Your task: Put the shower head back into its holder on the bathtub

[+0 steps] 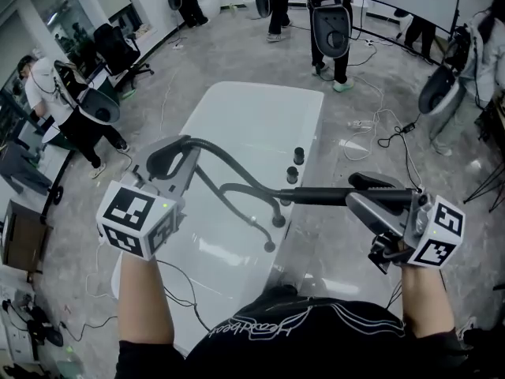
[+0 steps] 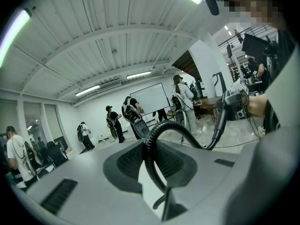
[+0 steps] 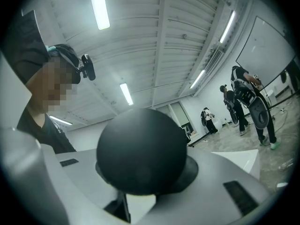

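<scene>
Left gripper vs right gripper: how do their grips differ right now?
The left gripper is shut on the thin ribbed hose; the right gripper is shut on the bulky round shower head. The left gripper's fingers stand close together, the right gripper's far wider. In the head view the left gripper points away from the person, the right gripper leftward. Shared: both hold parts of one black shower set by the white bathtub.

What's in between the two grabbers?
In the head view, the black hose curves from the left gripper to the shower head, which the right gripper holds. Both hang above the white bathtub.
</scene>
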Motion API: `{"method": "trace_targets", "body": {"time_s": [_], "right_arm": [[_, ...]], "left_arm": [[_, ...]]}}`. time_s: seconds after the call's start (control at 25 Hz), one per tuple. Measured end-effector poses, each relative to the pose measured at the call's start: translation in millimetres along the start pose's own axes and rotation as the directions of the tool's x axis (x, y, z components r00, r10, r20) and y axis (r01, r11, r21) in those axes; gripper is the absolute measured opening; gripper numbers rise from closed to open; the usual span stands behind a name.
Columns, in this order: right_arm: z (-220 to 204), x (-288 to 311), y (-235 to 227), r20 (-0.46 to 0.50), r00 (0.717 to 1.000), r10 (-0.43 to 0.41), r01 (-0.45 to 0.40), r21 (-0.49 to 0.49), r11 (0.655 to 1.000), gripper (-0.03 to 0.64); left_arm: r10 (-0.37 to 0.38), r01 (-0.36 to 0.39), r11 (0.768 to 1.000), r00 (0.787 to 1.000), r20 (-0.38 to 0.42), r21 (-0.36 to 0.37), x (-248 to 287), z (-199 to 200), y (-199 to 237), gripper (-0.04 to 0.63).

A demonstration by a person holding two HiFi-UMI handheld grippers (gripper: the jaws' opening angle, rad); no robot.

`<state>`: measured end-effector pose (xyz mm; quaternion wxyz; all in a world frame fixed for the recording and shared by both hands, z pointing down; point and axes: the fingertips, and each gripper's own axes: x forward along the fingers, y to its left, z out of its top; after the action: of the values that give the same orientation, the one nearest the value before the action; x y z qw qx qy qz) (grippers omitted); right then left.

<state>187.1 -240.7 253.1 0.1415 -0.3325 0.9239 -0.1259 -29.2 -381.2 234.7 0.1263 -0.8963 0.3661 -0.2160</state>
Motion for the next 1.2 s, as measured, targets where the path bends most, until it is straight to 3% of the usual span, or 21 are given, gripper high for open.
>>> {"method": "trace_targets", "body": {"time_s": [0.48,0.8,1.2], "right_arm": [[-39,7,-17,-0.078,0.997,-0.026,0.03,0.046,0.999,0.13],[-45,-4,-11,-0.1,0.993,-0.07,0.076,0.056,0.996,0.13],[-56,-13,-19,-0.111,0.989,-0.099,0.107,0.07,0.992,0.13]], "left_arm": [[-0.049,0.036,0.979,0.997,-0.062,-0.202,5,-85,-24,0.064],[-0.12,0.088,0.942,0.989,-0.081,-0.323,5,-131,-61,0.064],[-0.203,0.127,0.874,0.972,-0.115,-0.469,29,-200,-110,0.064]]}}
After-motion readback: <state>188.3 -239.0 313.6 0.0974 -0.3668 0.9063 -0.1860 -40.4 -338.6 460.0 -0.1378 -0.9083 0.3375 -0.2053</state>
